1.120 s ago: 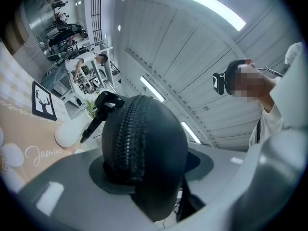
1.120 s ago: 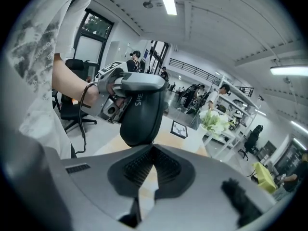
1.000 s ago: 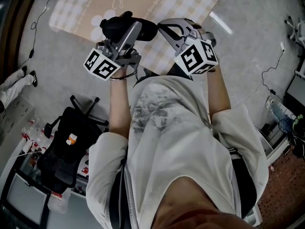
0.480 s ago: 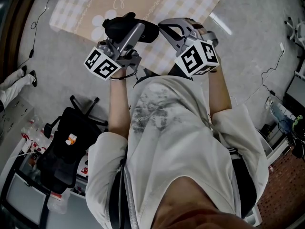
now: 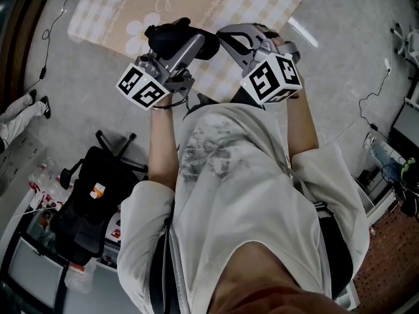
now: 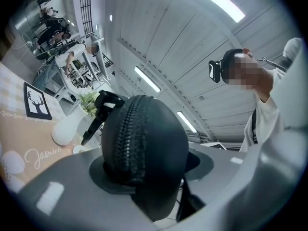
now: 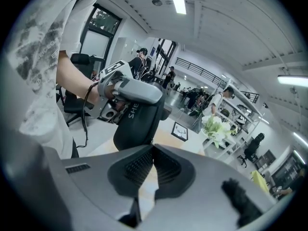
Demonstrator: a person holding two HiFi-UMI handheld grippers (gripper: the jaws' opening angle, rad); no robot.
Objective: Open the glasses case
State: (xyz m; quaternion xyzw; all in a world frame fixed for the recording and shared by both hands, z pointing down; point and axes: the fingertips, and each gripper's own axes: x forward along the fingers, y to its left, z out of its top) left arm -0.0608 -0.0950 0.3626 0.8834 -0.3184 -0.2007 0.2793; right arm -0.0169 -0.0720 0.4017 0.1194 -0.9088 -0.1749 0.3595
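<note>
The fingers [image 6: 62, 191] of the left gripper [image 6: 149, 165] grasp the black zipped glasses case [image 6: 144, 138] by its sides. The zip line faces that camera and the rounded end projects past the tips. The fingers [image 7: 96, 186] of the right gripper [image 7: 153, 150] are clenched together with nothing visible between them; they point at the case from close by, and contact cannot be made out. In the head view the case sits at upper centre, held in the air over the near edge of the checked surface [image 5: 268, 8], with one gripper coming in from lower left and the other from lower right. Grey floor [image 5: 340, 57] lies open on either side, and an office chair [image 5: 91, 201] stands well apart at lower left. Only the gripper views show what stands farther back on the surface: a white vase [image 6: 65, 129] with flowers and a small framed deer print [image 6: 37, 102], both apart from the case. Only the head view shows the person's forearms [image 5: 163, 142].
</note>
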